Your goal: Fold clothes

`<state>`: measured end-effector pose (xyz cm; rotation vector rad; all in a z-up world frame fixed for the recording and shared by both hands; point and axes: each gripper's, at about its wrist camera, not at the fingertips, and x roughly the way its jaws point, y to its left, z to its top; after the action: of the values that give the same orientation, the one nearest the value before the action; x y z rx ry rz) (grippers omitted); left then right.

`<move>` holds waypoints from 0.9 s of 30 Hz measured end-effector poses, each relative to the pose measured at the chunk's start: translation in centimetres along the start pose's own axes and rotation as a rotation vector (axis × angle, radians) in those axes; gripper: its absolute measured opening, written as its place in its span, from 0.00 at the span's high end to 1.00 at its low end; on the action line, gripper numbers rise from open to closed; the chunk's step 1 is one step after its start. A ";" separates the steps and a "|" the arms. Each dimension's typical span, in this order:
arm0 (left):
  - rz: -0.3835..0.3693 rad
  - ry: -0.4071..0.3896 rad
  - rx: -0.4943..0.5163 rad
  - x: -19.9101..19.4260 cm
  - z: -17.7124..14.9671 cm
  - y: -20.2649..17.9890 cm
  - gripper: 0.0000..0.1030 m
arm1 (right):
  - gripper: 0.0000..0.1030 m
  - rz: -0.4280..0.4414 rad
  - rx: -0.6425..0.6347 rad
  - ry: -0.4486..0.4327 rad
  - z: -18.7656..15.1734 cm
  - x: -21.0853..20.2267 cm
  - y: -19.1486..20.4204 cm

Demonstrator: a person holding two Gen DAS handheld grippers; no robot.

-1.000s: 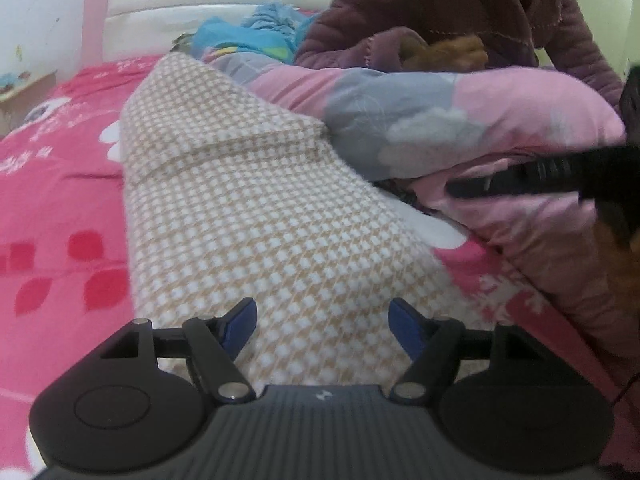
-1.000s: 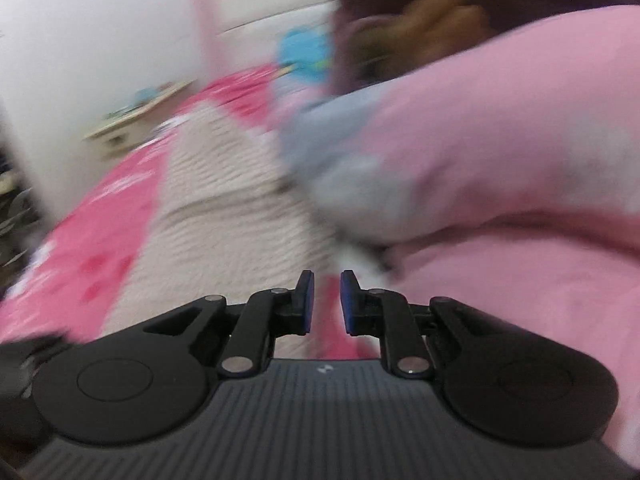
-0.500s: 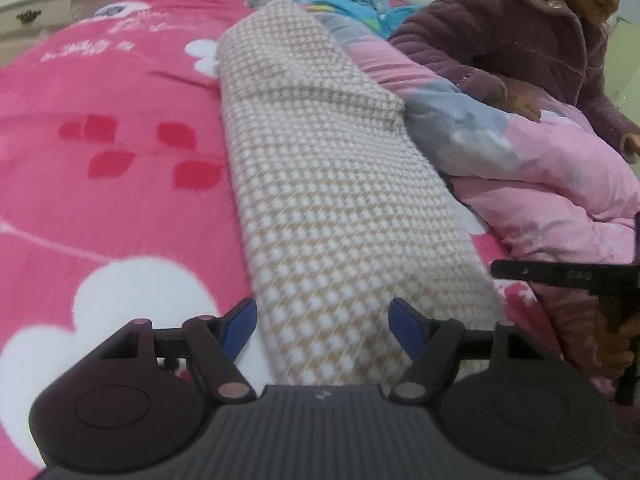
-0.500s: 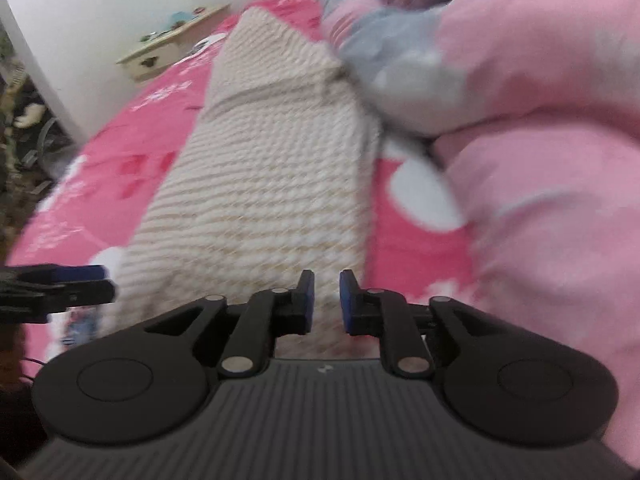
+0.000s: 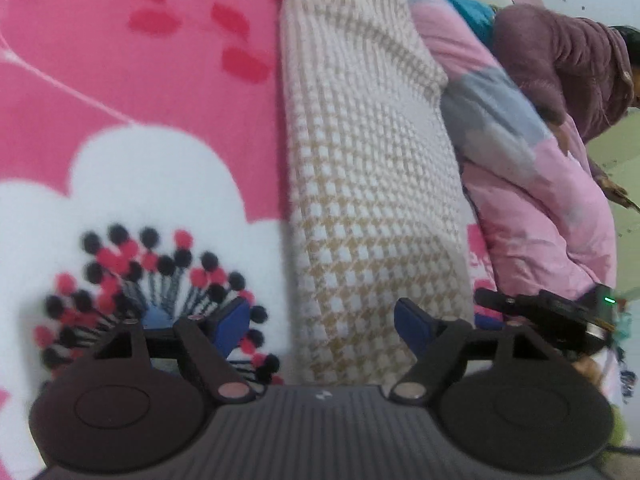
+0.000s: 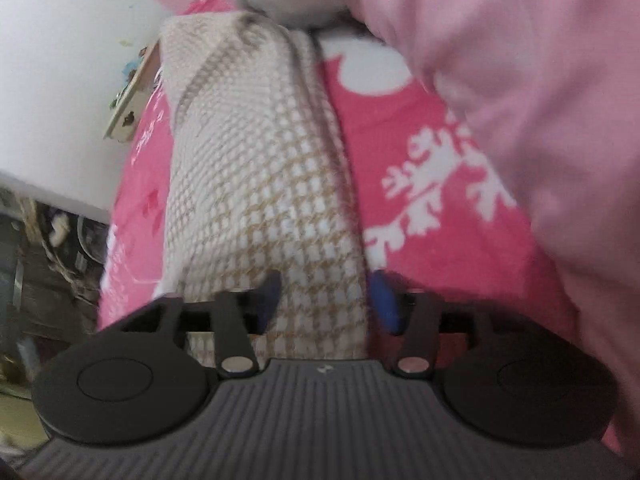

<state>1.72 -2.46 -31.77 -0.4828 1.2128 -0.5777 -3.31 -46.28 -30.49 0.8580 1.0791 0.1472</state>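
A hot-pink fleece blanket covers the bed, soft and fuzzy, printed with big white cloud shapes, red ovals and a fan of black and red dots; in the right wrist view it also carries a white branching motif. Along its far side bulges a puffy quilt, smooth pale pink with grey and white patches, heaped in rounded folds. Beyond it sits a person in a plush mauve jacket.

The garment lies flat on the blanket as 1 long narrow strip, a beige-and-white houndstooth weave with a nubbly, waffle-like surface, its far end running up beside the quilt. In the right wrist view a crease or fold line slants across its far part.

The left gripper hovers at the strip's near end, its jaws wide and opening, blue pads straddling the near left edge without pressing it. The right gripper is at the same end, its jaws opening from narrow, blurred blue pads either side of the cloth's right edge, not pinching it
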 end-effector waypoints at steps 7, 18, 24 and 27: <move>-0.145 0.141 0.054 2.2 -1.1 -0.2 0.37 | 0.44 0.109 0.041 0.174 -1.0 2.1 -1.0; -0.192 0.019 -0.108 1.6 -1.8 0.6 0.83 | 0.75 0.140 0.123 0.172 -1.6 1.1 -0.8; -0.216 -0.043 -0.144 -4.8 -0.7 1.5 0.84 | 0.77 0.174 0.066 0.184 -2.5 -0.1 4.3; -0.203 -0.044 -0.134 -9.5 -0.7 3.0 0.84 | 0.78 0.207 0.039 0.239 -4.4 -0.3 7.9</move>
<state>-0.77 5.89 -26.99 -0.7345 1.1722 -0.6572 -4.79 -38.76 -25.79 1.0054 1.2167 0.4114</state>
